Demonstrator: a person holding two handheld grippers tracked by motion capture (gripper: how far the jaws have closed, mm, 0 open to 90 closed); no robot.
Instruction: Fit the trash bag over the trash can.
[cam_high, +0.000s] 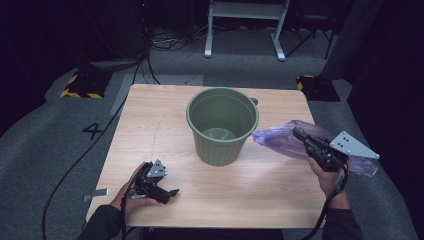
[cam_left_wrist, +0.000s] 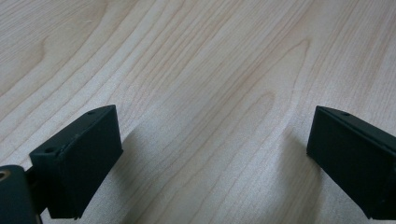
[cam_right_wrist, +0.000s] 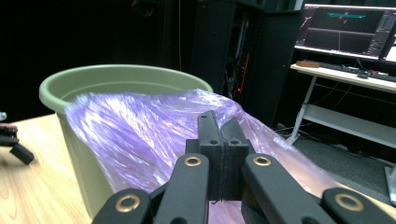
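**A:** Tell me what you have in the right gripper (cam_right_wrist: 222, 135) now.

**B:** I hold a thin purple plastic bag (cam_high: 280, 140). The two jaws are pressed together with the film caught between them; in the right gripper view I see no gap. The bag hangs in the air at the right side of the table (cam_high: 150, 125), and its far end comes near the rim of the green bucket (cam_high: 222, 125), just beside it. I cannot tell if it touches.

**A:** And the left one?

**B:** The left gripper (cam_high: 170, 192) is down at the near left part of the table, jaws spread wide, nothing between them. In its own view I see bare wood grain under the jaws.

**A:** How do you think the bag will behave?

**B:** I judge it very light and completely soft. It will not keep any shape, it folds and drifts when I move. The film looks glossy, so it may slide out of a weak grip, and it can tear if I pull hard against an edge.

**A:** Where would you take it?

**B:** At the edge of its opening, a gathered piece of film, not a single layer. If the bag should line the bucket, I think the second gripper must take the opposite edge to spread the mouth.
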